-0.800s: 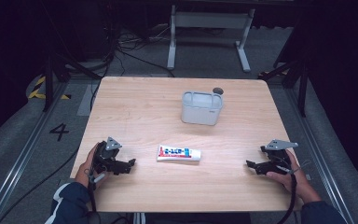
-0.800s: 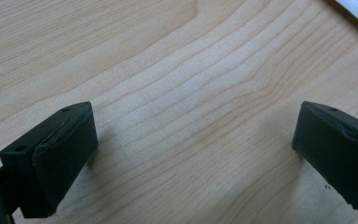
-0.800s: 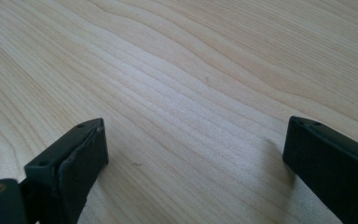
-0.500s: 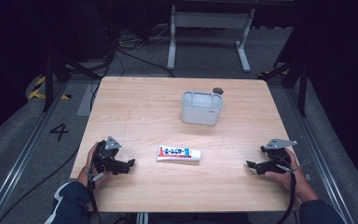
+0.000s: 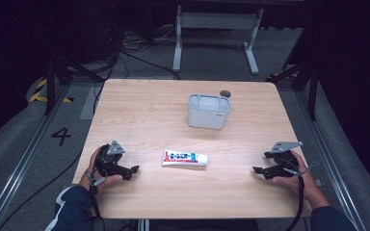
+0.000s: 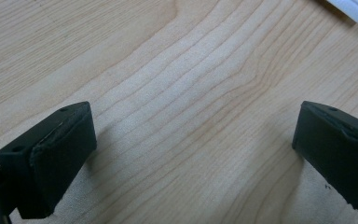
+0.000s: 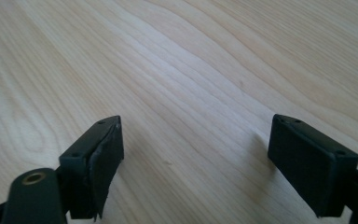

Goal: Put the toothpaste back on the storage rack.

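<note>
Hands rest on the near edge of the pale, fine-grained wooden bench (image 5: pixel 139 110), each with a black hand-held gripper: the left hand-held gripper (image 5: pixel 134 169) and the right hand-held gripper (image 5: pixel 257 170) both stand released, padded block jaws wide apart over bare wood. Between them, well apart from each, lies a flat white toothpaste tube (image 5: pixel 185 158), long axis across the bench, cap end toward the right. Farther back stands a rounded grey plastic container (image 5: pixel 208 111). Beyond lie dark floor and cables.

A large black "4" is painted on the grey floor (image 5: pixel 38 144) left of the table. The toothpaste tube (image 5: pixel 185 158) carries blue lettering, too small to read.
</note>
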Motion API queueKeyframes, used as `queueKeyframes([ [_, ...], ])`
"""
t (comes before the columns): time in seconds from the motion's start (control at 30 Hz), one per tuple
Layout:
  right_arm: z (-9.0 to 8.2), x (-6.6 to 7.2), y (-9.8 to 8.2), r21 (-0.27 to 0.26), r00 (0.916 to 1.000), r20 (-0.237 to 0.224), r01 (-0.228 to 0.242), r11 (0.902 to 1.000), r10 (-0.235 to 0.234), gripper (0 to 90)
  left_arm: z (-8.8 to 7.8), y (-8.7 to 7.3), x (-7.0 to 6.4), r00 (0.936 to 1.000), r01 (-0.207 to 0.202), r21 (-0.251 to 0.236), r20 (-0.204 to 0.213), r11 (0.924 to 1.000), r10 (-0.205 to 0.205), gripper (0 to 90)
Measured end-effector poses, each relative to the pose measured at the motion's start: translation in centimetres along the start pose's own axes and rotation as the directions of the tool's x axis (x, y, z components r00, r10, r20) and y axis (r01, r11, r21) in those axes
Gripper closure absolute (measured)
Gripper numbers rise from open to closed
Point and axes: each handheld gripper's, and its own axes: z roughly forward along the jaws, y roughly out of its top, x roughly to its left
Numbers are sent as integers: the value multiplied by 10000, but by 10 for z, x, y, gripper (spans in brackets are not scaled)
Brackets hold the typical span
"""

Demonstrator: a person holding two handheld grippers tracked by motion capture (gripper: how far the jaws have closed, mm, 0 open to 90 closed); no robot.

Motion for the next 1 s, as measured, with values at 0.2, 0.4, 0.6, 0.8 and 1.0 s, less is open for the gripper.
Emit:
queueKeyframes([
  [0.2,-8,11,19,-450,9981,-248,553,9975,-565,205,-1,0,1,9999,-97,16,-44,10000,97,3],
  [0.4,-12,23,38,-679,9916,-453,1180,9907,-1212,245,-4,-4,0,10000,4,14,33,10000,-4,6],
  [0.6,-9,34,59,-703,9817,-782,1681,9833,-1734,250,-5,-5,0,10000,24,8,1,10000,-24,6],
  [0.8,-4,48,76,-649,9715,-1008,2089,9758,-2147,261,-5,-5,0,10000,24,7,13,10000,-24,7],
  [1.0,2,60,93,-521,9593,-891,2642,9630,-2680,295,-5,-5,0,10000,43,-5,-9,10000,-43,7],
])
